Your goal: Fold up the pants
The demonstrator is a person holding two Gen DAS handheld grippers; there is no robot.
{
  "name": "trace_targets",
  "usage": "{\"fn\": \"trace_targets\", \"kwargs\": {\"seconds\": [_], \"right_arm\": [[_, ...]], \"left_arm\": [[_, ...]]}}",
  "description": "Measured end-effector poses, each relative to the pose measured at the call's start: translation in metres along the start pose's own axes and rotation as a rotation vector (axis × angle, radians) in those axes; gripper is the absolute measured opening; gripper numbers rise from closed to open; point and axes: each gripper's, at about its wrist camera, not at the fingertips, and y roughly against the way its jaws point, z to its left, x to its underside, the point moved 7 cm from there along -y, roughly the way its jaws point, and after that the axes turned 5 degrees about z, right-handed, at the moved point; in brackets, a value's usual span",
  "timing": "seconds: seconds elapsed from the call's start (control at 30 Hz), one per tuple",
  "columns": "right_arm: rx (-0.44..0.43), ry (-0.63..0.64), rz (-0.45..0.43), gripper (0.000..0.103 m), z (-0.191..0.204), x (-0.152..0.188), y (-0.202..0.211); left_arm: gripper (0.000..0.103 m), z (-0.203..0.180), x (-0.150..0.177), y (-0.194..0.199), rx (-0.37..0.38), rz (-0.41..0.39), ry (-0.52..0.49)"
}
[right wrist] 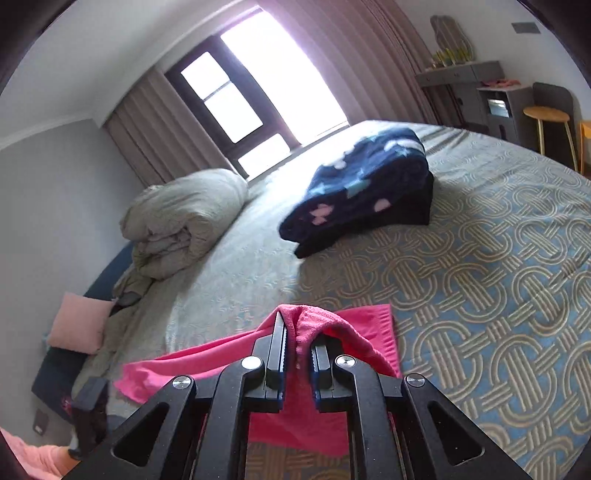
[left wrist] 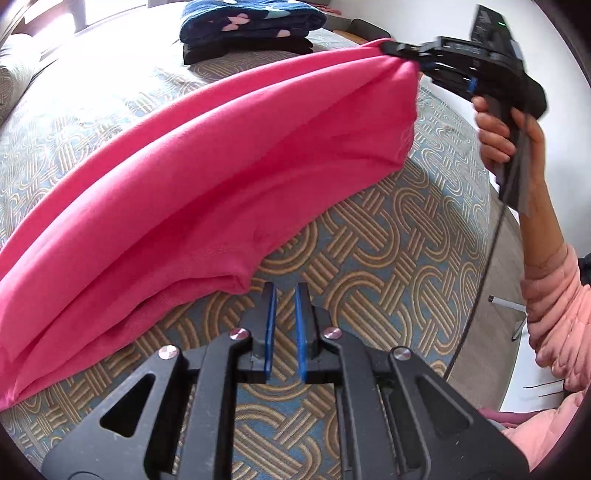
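Observation:
Bright pink pants [left wrist: 192, 173] stretch across the patterned bedspread [left wrist: 388, 258], folded lengthwise. My right gripper [left wrist: 402, 51] is shut on one end of the pants and lifts it above the bed; in the right wrist view the pink cloth [right wrist: 314, 325] is bunched between its fingers [right wrist: 299, 332]. My left gripper [left wrist: 285, 291] is open and empty, its blue-padded fingers a little apart, just right of the pants' lower folded edge and above the bedspread.
A stack of folded dark clothes, navy with pink and white shapes on top [left wrist: 247, 22] [right wrist: 365, 184], sits farther back on the bed. A rolled grey duvet [right wrist: 181, 221] lies near the window. A pink pillow [right wrist: 79, 323] is at the bed's edge. A stool [right wrist: 546, 122] and a cabinet stand at the right.

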Motion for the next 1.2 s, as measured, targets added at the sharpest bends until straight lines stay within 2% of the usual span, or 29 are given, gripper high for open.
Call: {"fn": "trace_targets", "kwargs": {"seconds": [0.2,0.27,0.33,0.43,0.5,0.57,0.7,0.77,0.87,0.97,1.0,1.03,1.07,1.1,1.2], "right_arm": [[0.164,-0.062,0.250,0.012,-0.056,-0.025,-0.122],[0.176,-0.101,0.312,0.013,-0.070,-0.022,-0.144],[0.158,-0.119,0.331,0.014,-0.075,-0.019,-0.148],[0.144,-0.116,0.335,0.030,-0.072,-0.014,-0.129],[0.178,-0.115,0.330,0.063,-0.072,-0.010,-0.105],[0.205,-0.112,0.276,0.067,-0.072,-0.006,-0.072],[0.124,-0.117,0.213,0.067,-0.065,0.018,-0.015],[0.139,-0.089,0.219,0.066,-0.059,0.039,-0.001],[0.164,-0.039,0.232,0.066,-0.048,0.066,0.000],[0.159,-0.039,0.249,0.065,-0.044,0.074,-0.017],[0.169,-0.049,0.248,0.058,-0.044,0.073,-0.023],[0.187,-0.052,0.246,0.041,-0.045,0.072,-0.029],[0.251,-0.044,0.258,0.022,-0.048,0.071,-0.034],[0.311,-0.050,0.288,0.021,-0.053,0.073,-0.037],[0.346,-0.078,0.285,0.021,-0.056,0.072,-0.034]], "left_arm": [[0.010,0.015,-0.001,0.005,-0.036,-0.005,0.046],[0.010,0.021,-0.001,0.006,-0.040,-0.005,0.062],[0.011,0.026,0.000,0.006,-0.034,-0.003,0.079],[0.012,0.032,0.000,0.004,-0.016,-0.006,0.106],[0.012,0.035,0.000,0.004,-0.007,-0.015,0.116],[0.012,0.035,0.001,0.004,0.003,-0.024,0.118],[0.014,0.033,0.004,0.005,0.011,-0.028,0.114],[0.014,0.034,0.003,0.004,0.009,-0.025,0.115],[0.014,0.035,0.003,0.003,0.007,-0.017,0.124],[0.014,0.037,0.001,0.003,-0.006,-0.016,0.139],[0.014,0.038,0.002,0.005,-0.013,-0.021,0.143],[0.014,0.040,0.004,0.009,-0.021,-0.027,0.147],[0.015,0.043,0.007,0.013,-0.032,-0.033,0.153],[0.018,0.047,0.010,0.018,-0.041,-0.040,0.161],[0.027,0.072,0.026,0.037,-0.082,-0.066,0.217]]}}
